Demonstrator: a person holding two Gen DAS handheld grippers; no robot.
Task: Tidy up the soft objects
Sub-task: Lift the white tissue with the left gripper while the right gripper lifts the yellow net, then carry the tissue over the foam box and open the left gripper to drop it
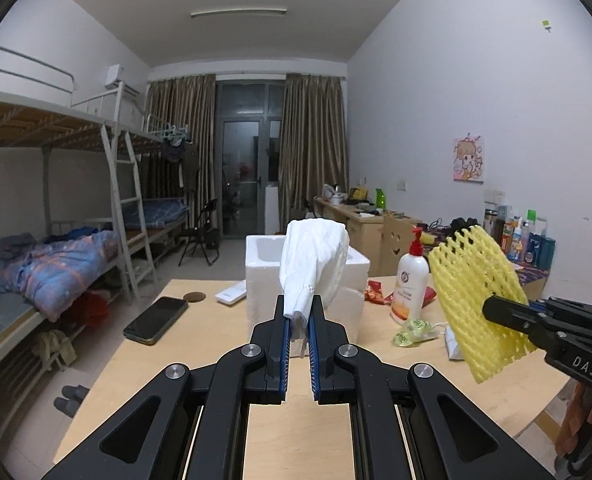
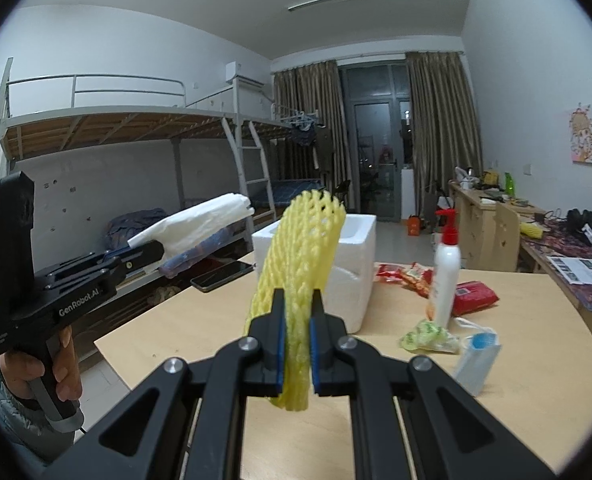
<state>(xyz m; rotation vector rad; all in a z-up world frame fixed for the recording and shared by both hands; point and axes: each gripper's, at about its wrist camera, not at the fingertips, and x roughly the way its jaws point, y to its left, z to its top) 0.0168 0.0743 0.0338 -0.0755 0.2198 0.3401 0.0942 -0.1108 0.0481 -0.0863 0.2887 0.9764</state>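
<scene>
Left gripper (image 1: 299, 316), jaws clamped on white plastic bag (image 1: 313, 260), stands directly before foam box (image 1: 260, 264) on the tabletop (image 1: 200, 332); right gripper (image 2: 298, 312), pinching upright yellow foam net (image 2: 299, 248), stands beside it, equally near.

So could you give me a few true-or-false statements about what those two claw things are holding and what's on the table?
1. The left gripper is clamped on a white plastic bag. True.
2. The right gripper holds a red snack packet. False: it pinches a yellow foam net; the red packet lies on the table.
3. The white foam box stands on the table ahead of both grippers. True.
4. The pump bottle has tipped over. False: it stands upright.
5. A dark phone lies flat on the table. True.
</scene>
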